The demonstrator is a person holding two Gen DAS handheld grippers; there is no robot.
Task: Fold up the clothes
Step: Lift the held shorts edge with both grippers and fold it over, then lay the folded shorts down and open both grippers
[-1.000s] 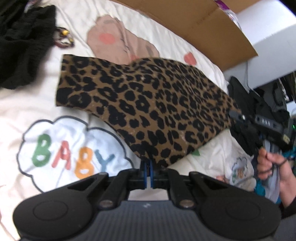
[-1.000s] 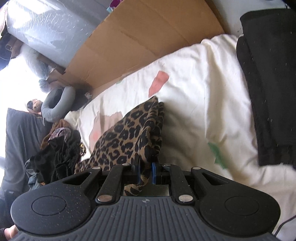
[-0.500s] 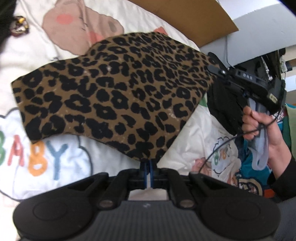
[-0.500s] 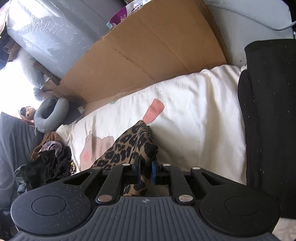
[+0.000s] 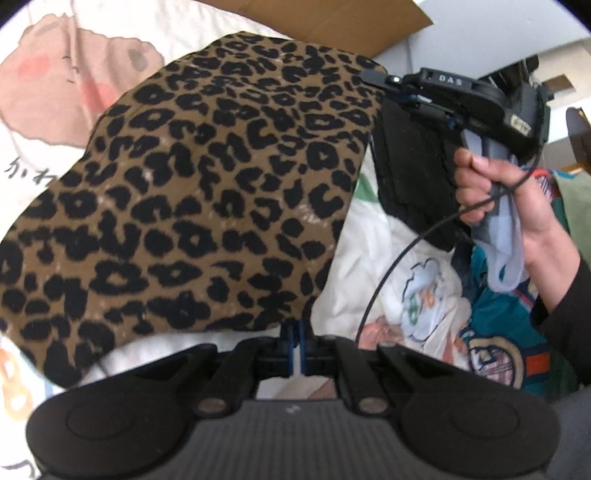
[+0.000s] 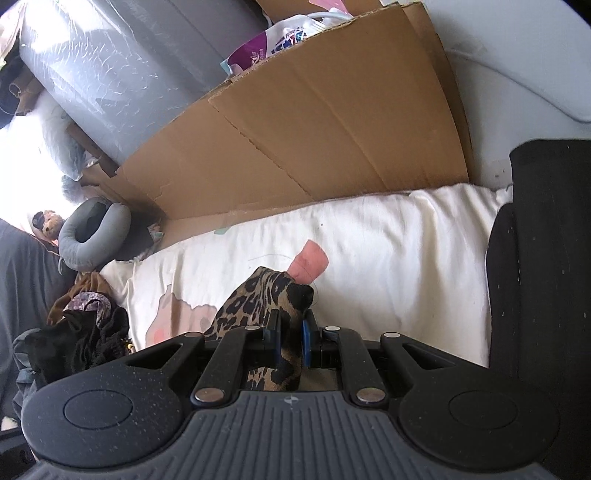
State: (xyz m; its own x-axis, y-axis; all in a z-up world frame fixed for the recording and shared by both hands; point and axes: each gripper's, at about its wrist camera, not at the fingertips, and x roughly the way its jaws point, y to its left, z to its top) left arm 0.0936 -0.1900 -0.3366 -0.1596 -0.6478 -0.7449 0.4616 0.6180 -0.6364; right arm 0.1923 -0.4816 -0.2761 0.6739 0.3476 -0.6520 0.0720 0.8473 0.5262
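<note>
Cream printed bedding (image 6: 388, 236) backed by flattened cardboard (image 6: 314, 122), black folded garment (image 6: 535, 258) at right. Leopard-print cloth (image 5: 192, 192) stretched above bedding, hiding most of it; left gripper (image 5: 295, 345) and right gripper (image 6: 290, 341) each clamped on an edge.

Holding a leopard cloth (image 5: 192, 184) spread in the air over the bed (image 5: 48, 62), the left tool (image 5: 294, 341) pinching its lower edge between closed blue fingers (image 5: 302, 345). Gripping the cloth's far upper corner with the right tool (image 5: 384, 79), seen from the side at upper right, a hand (image 5: 495, 195) wrapping around its grey handle and a black cable (image 5: 402, 251) looping down from it. Showing a cream bedspread with a pink bear print at upper left and coloured letters at the left edge. Lying beyond the cloth, a black garment (image 5: 413, 166). Leaning at the top, cardboard (image 5: 332, 18). Showing a teal printed garment (image 5: 495, 332) at lower right.
</note>
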